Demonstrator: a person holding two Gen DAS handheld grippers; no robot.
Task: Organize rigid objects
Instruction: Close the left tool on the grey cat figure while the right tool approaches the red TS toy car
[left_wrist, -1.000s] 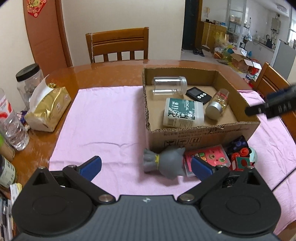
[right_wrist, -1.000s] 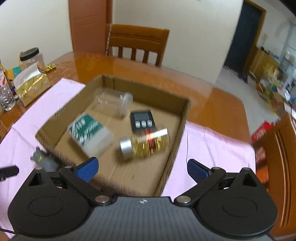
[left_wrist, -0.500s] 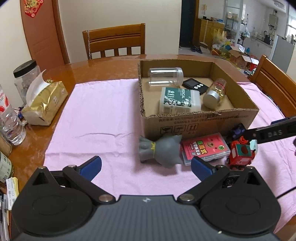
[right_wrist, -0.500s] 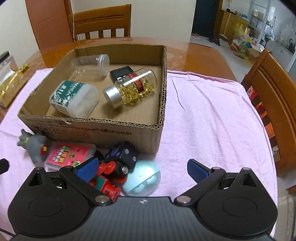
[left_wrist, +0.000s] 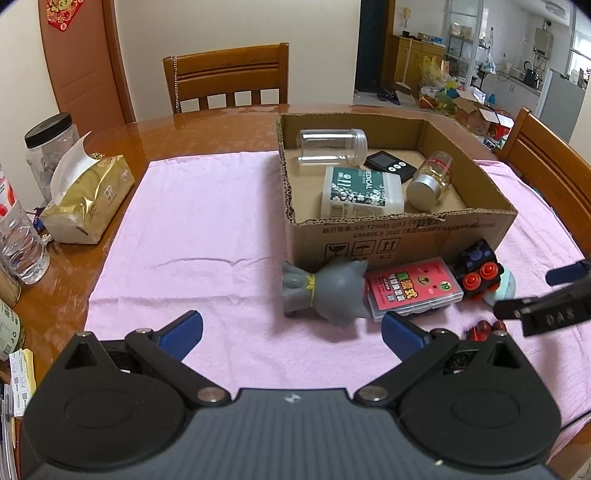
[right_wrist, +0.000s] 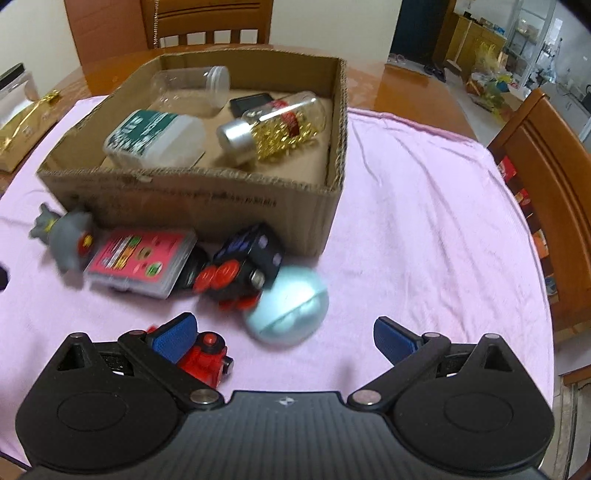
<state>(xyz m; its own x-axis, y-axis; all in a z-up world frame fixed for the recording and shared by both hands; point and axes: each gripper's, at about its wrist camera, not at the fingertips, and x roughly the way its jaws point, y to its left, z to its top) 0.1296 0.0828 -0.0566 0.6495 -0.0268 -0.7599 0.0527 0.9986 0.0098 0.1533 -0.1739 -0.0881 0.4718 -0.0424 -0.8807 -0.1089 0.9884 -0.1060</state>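
A cardboard box (left_wrist: 402, 236) on the pink cloth holds a clear jar (left_wrist: 330, 147), a white medical bottle (left_wrist: 360, 192), a black device (left_wrist: 386, 164) and a capsule bottle (left_wrist: 430, 181). In front of the box lie a grey toy (left_wrist: 328, 291), a pink card case (left_wrist: 413, 288), a black dice-like toy (right_wrist: 255, 254), a pale blue ball (right_wrist: 286, 306) and a red toy (right_wrist: 205, 360). My left gripper (left_wrist: 291, 330) is open, just short of the grey toy. My right gripper (right_wrist: 284, 334) is open, low over the blue ball, the red toy by its left finger (right_wrist: 173, 334).
A gold tissue pack (left_wrist: 86, 201), a black-lidded jar (left_wrist: 51, 147) and a water bottle (left_wrist: 20, 240) stand on the wooden table at the left. Wooden chairs stand behind (left_wrist: 227, 79) and to the right (right_wrist: 550, 195). Bare pink cloth (right_wrist: 424, 221) lies right of the box.
The right gripper has dropped from over the box down to the toys in front of it, closing on the blue ball. The left gripper has barely moved.
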